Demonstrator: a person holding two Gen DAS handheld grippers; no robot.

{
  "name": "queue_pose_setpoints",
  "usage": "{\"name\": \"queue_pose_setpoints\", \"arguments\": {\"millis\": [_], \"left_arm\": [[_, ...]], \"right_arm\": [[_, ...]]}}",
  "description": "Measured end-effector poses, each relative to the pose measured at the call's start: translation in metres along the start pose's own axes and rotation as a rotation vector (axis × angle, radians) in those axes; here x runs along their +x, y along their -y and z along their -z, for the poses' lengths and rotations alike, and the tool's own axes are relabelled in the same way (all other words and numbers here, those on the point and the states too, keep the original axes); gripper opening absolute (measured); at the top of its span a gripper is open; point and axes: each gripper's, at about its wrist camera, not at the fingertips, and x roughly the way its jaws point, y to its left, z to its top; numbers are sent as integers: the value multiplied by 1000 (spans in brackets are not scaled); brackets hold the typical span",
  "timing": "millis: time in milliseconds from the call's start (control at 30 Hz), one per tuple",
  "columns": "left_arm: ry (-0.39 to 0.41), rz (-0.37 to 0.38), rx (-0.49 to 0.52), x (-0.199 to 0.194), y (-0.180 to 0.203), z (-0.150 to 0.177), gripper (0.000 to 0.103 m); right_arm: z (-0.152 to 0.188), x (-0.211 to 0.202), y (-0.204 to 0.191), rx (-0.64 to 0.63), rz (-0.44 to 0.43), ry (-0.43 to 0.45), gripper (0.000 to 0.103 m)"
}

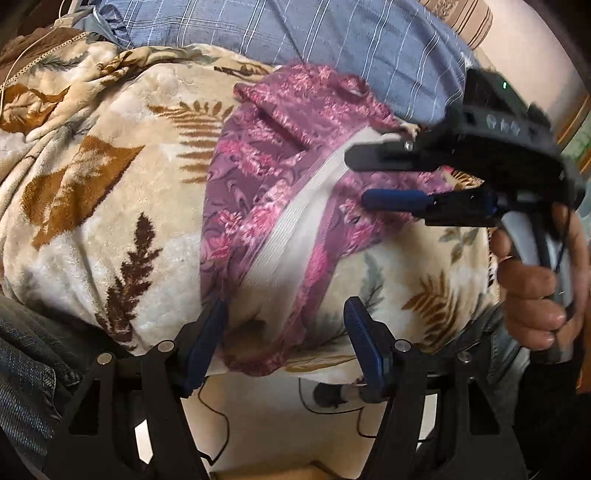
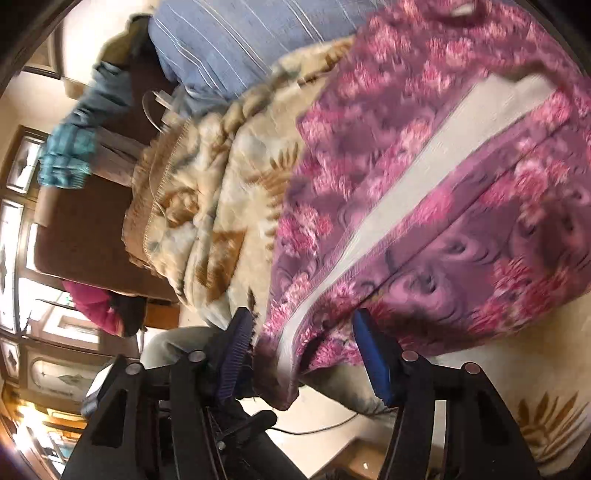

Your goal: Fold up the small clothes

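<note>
One small garment lies in front of me – a purple piece with pink flowers and one white band running along it – spread over the cream blanket with brown fern leaves. Its near end droops over the blanket's near edge.

My left gripper hangs at that near end with its two blue pads spread apart; the drooping cloth sits between them, and neither pad presses on it – released. My right gripper reaches in from the right, over the garment's right side, its two fingers standing apart with nothing pinched between them. In its own view the right gripper shows the same: jaws spread, the garment's hanging corner between the pads, not gripped. My right hand wraps the handle.

Farther off lies one blue pillow with white checks, touching the blanket's far edge. Denim shows at the near left.
</note>
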Motion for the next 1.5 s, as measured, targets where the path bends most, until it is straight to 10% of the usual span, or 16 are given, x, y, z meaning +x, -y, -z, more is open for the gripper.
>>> {"name": "queue_pose_setpoints", "arguments": {"millis": [1000,1167,1500], "left_arm": [[-52,-157,-34,33,-11,-5,66],[-54,-104,-52,26,-16,1,15],[12,-112,-39,-2,-12,-9,3]], "right_arm": [[-37,40,13,52,-116,-11,55],[-35,35,14,44,-136,-12,57],[-35,9,10,-2,-133,-7,57]]}}
